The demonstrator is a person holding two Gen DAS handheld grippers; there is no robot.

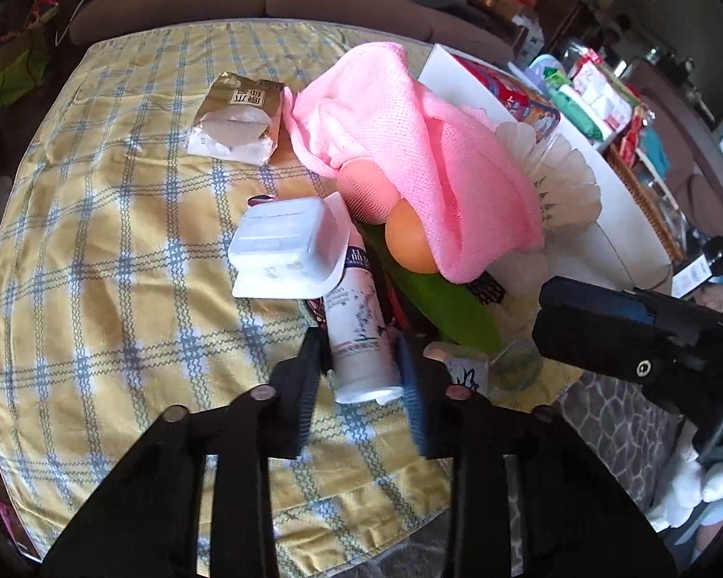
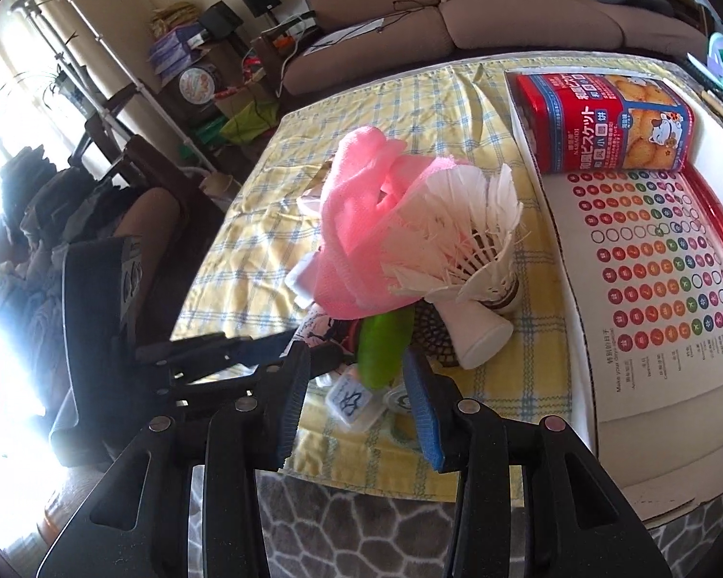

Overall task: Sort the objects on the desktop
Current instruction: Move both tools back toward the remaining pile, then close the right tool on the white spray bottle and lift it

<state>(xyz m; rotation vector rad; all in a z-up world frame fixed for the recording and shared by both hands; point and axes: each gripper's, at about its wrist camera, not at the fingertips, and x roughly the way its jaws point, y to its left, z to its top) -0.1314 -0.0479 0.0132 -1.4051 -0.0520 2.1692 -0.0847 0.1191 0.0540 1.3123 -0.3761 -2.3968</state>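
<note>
A yellow cloth crossed with blue-grey plaid lines is covering the surface, a pink mesh towel is glowing beside a white feathered shuttlecock, and a red biscuit tin (blue banded) is showing printed cookies.

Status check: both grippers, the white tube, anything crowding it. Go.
Left gripper straddling white tube, grip not confirmed. Right gripper open, empty, near green object. White tray lies across tube's far end; pink cloth heaped beyond.

A home living room: a beige sofa stands beyond the right gripper, past a table under a yellow checked cloth; cluttered shelves stand to the left gripper's right.
</note>
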